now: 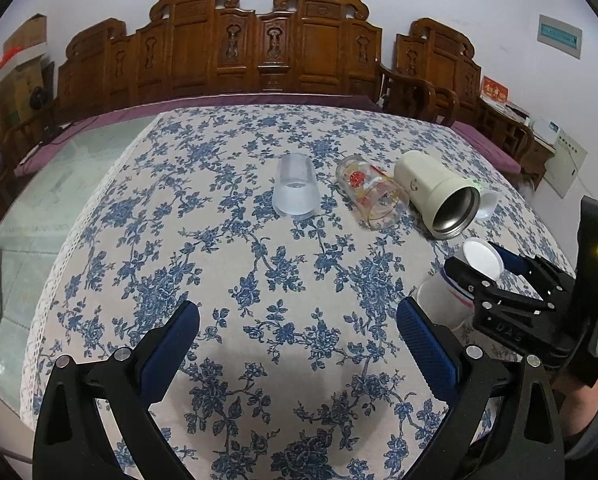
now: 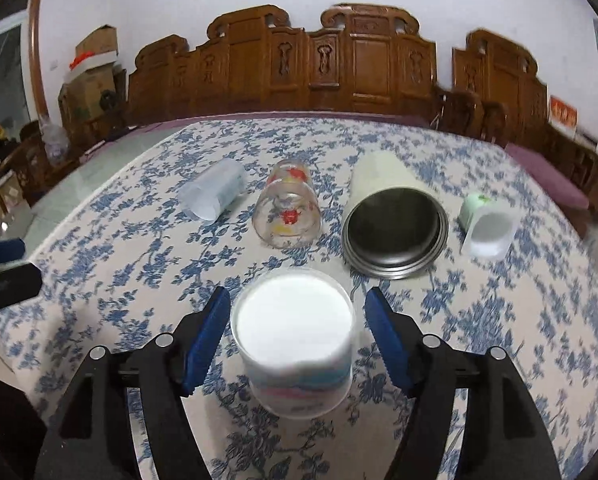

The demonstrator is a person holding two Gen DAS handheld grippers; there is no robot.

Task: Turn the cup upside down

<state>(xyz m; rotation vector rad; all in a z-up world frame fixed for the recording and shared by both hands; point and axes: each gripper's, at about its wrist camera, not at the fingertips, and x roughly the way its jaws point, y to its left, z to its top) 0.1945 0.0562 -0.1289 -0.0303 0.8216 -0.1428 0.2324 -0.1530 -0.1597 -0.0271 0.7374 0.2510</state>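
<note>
A white paper cup (image 2: 295, 340) with pink and blue stripes stands upside down on the table, its flat base up. My right gripper (image 2: 297, 320) is open around it, fingers a little apart from its sides. In the left wrist view the same cup (image 1: 455, 292) sits between the right gripper's fingers (image 1: 479, 276) at the right. My left gripper (image 1: 299, 332) is open and empty over bare cloth near the front.
Lying on their sides on the floral tablecloth (image 1: 259, 264): a frosted plastic cup (image 1: 296, 190), a printed glass (image 1: 373, 192), a cream steel tumbler (image 1: 439, 194) and a small white-green cup (image 2: 485, 220). Wooden chairs (image 1: 267, 44) line the far edge.
</note>
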